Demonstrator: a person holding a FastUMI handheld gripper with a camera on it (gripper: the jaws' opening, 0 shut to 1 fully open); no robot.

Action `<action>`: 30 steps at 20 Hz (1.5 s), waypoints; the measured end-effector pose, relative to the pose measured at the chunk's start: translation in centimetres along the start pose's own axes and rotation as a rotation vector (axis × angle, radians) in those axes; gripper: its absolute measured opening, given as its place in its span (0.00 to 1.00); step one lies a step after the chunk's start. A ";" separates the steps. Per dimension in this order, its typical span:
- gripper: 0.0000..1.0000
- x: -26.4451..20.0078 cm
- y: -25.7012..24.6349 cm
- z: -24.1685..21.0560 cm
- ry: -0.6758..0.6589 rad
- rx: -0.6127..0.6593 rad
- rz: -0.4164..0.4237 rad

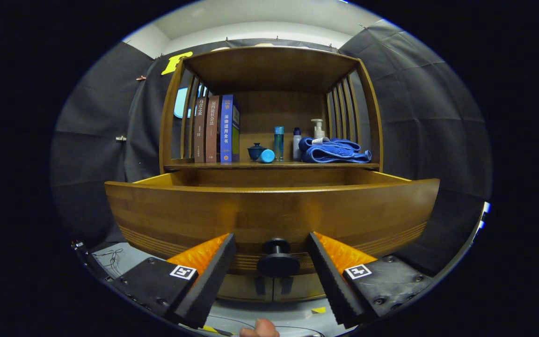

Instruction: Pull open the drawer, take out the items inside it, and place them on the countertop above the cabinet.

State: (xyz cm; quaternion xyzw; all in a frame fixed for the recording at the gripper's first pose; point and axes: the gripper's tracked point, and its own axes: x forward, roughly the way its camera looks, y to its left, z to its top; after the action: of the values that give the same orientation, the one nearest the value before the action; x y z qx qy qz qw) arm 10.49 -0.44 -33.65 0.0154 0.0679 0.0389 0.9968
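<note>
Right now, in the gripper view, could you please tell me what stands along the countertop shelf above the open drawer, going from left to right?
Books → dark teapot → light blue cylinder lying down → tall blue bottle → small white bottle → folded blue towel. The gripper is open, with the drawer knob between its fingers.

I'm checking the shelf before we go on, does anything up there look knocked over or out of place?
One thing: a light blue cylinder lies on its side beside the dark teapot on the countertop, while the bottles stand upright. The books and folded blue towel look tidy. The gripper is open around the drawer knob.
</note>
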 end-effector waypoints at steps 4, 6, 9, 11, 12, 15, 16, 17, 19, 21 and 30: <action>1.00 1.2 -0.2 0.4 0.018 -0.019 0.007; 1.00 2.4 0.0 1.1 0.002 -0.014 0.004; 1.00 4.2 0.3 1.3 0.004 -0.007 -0.008; 1.00 5.3 0.3 1.4 0.010 -0.007 -0.009; 1.00 5.9 0.4 1.4 0.013 -0.007 -0.007; 1.00 7.8 0.3 1.6 0.016 -0.005 -0.006; 1.00 8.7 0.4 1.6 0.019 -0.005 -0.006; 1.00 9.6 0.4 1.7 0.018 -0.005 -0.007; 1.00 11.2 0.5 1.8 0.019 -0.003 -0.006; 1.00 12.7 0.5 1.8 0.020 -0.002 -0.004; 1.00 16.3 0.1 2.0 0.047 -0.009 0.002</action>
State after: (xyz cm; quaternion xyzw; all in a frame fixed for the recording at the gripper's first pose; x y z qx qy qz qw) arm 26.84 0.91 -33.83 0.0102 0.0909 0.0404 0.9950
